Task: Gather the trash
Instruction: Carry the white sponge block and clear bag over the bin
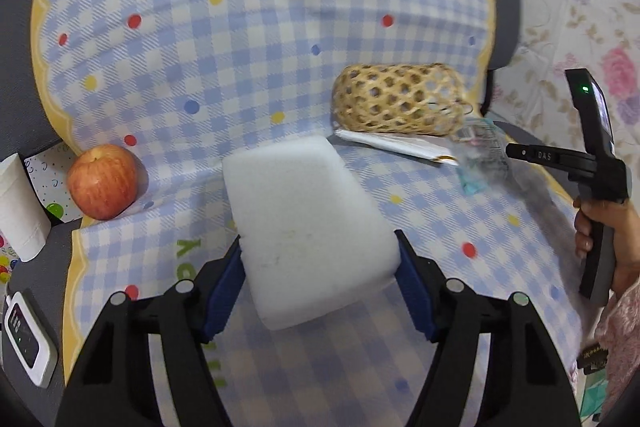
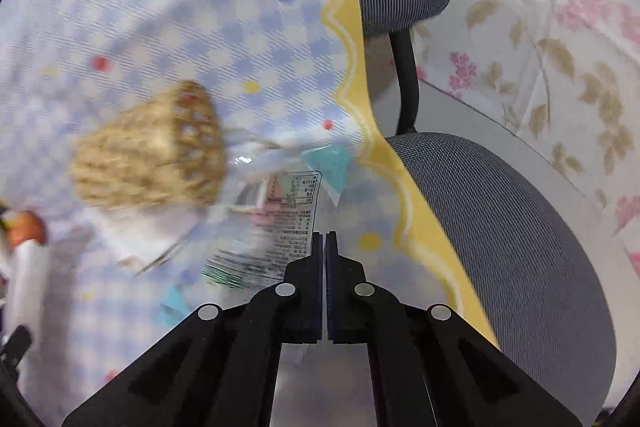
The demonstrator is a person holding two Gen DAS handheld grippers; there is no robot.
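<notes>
Beside the woven basket (image 1: 394, 101) on the checked cloth (image 1: 200, 39), the left gripper (image 1: 320, 259) squeezes a white foam block (image 1: 308, 227). The right gripper (image 2: 324, 239) has its jaws pressed together over a clear wrapper (image 2: 276, 223), which lies right next to the basket; whether it pinches the wrapper is unclear.

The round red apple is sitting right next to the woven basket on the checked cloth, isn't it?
No. The round red apple sits far from the woven straw basket, at the opposite edge of the blue checked cloth. The left wrist view shows this.
</notes>
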